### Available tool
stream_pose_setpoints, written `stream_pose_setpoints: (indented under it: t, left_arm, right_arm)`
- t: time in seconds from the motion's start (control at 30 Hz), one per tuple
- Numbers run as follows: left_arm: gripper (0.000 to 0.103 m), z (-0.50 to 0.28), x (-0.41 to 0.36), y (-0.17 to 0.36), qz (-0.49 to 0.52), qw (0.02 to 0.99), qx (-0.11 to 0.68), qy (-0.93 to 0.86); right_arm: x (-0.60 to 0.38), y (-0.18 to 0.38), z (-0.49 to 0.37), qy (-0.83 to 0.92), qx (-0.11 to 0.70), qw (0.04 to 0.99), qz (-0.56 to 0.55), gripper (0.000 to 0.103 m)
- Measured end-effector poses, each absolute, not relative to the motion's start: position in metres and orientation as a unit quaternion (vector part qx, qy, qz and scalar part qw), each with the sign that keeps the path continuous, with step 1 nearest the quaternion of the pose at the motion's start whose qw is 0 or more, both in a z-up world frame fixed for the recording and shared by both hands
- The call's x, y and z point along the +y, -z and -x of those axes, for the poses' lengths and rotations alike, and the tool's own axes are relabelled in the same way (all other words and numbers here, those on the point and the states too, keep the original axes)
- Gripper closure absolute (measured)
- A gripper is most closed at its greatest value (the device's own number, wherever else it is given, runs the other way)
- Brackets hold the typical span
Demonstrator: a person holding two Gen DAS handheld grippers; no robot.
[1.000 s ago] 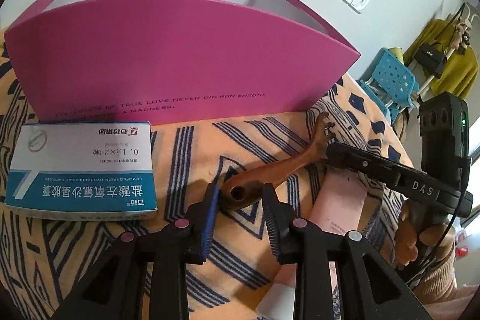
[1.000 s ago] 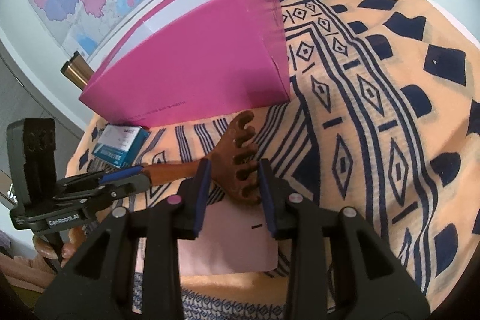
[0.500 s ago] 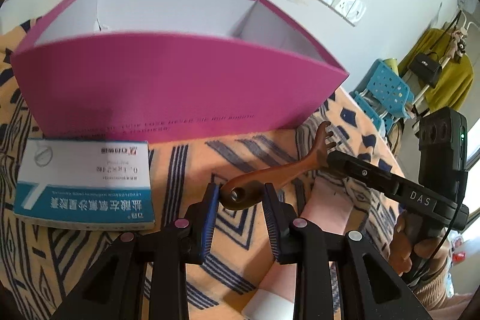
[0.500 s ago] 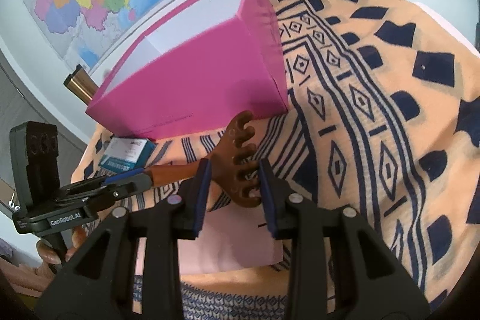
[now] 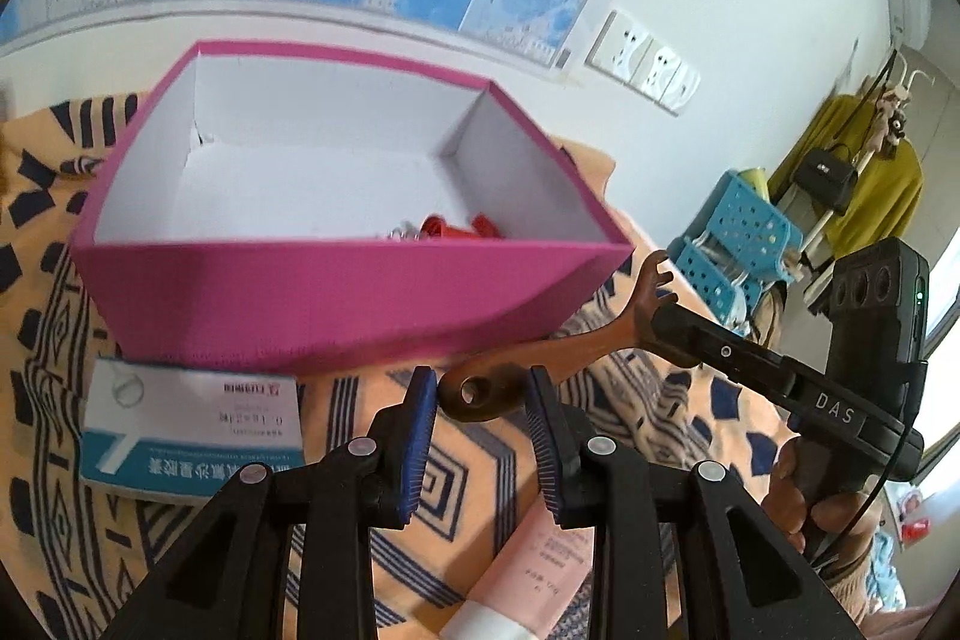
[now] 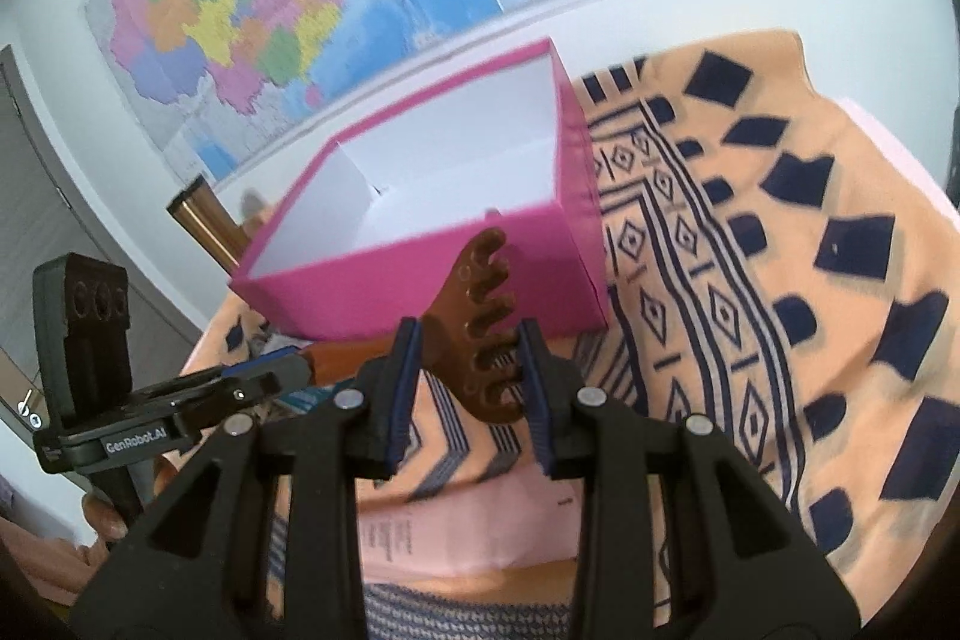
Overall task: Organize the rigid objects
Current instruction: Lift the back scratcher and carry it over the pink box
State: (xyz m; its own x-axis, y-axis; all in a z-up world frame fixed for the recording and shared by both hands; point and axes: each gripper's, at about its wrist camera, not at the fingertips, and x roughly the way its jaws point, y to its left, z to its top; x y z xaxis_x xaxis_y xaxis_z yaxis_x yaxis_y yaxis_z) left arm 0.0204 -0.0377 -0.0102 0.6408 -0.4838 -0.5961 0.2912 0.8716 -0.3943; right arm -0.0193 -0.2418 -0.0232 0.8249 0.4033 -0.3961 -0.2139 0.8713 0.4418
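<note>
- Lifted since a second ago: wooden back scratcher (image 5: 540, 358), now above the patterned cloth (image 6: 750, 280), level with the pink box (image 5: 336, 304) front wall.
- Left gripper (image 5: 480, 400) clamped on handle end.
- Right gripper (image 6: 468, 370) clamped on clawed head.
- Medicine box (image 5: 192, 430) beside pink box; pink tube (image 5: 528, 562) below.
</note>
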Motion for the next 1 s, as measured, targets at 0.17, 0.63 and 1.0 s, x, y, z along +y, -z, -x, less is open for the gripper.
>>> stream_pose_setpoints:
  t: [0.17, 0.63, 1.0]
  left_arm:
    - [0.071, -0.023, -0.035, -0.006, 0.138, 0.902, 0.347, 0.215]
    - [0.071, -0.059, -0.030, -0.045, 0.131, 0.921, 0.302, 0.207]
    - [0.071, -0.086, -0.022, -0.029, 0.144, 0.913, 0.322, 0.204]
  right_arm:
    - [-0.241, 0.005, 0.016, -0.170, 0.223, 0.941, -0.188, 0.068]
    - [-0.252, -0.032, -0.025, -0.203, 0.188, 0.937, -0.213, 0.068]
    - [-0.255, -0.022, -0.058, -0.212, 0.211, 0.925, -0.236, 0.068]
